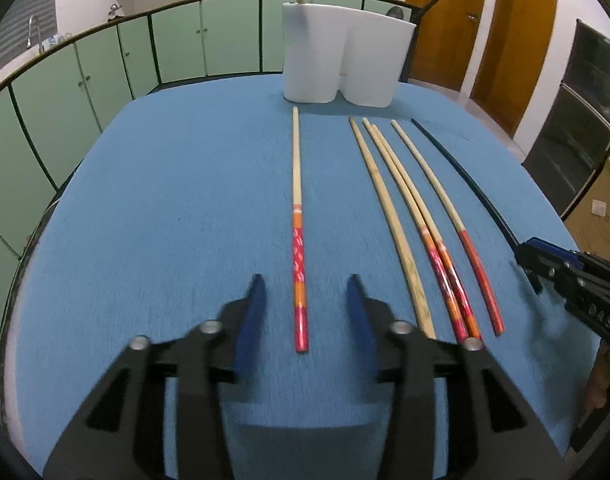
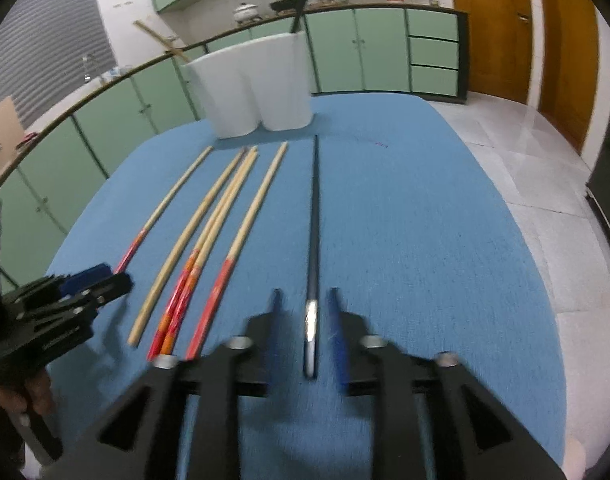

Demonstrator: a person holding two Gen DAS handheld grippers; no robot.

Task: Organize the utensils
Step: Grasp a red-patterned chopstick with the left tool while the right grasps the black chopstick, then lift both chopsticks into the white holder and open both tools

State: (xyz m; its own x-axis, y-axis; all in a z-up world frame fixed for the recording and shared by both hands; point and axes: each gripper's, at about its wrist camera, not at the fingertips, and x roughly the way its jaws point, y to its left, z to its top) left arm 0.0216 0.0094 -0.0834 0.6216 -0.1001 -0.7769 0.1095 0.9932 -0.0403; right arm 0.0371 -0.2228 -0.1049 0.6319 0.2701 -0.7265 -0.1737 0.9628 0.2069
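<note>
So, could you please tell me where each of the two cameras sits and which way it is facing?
Left wrist: on the left gripper, looking forward and down over the blue tablecloth; its open fingers straddle a red-patterned wooden chopstick.
Right wrist: on the right gripper, facing likewise; its open fingers flank a black metal-tipped chopstick; a hand shows lower left.
Shared: white two-lobed ceramic holder and the row of chopsticks; each view catches the other gripper.

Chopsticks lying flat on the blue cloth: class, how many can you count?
6. One alone at the left, a plain one, a touching pair, a red-ended one, a black one at the right. Others stand in the holder.
</note>
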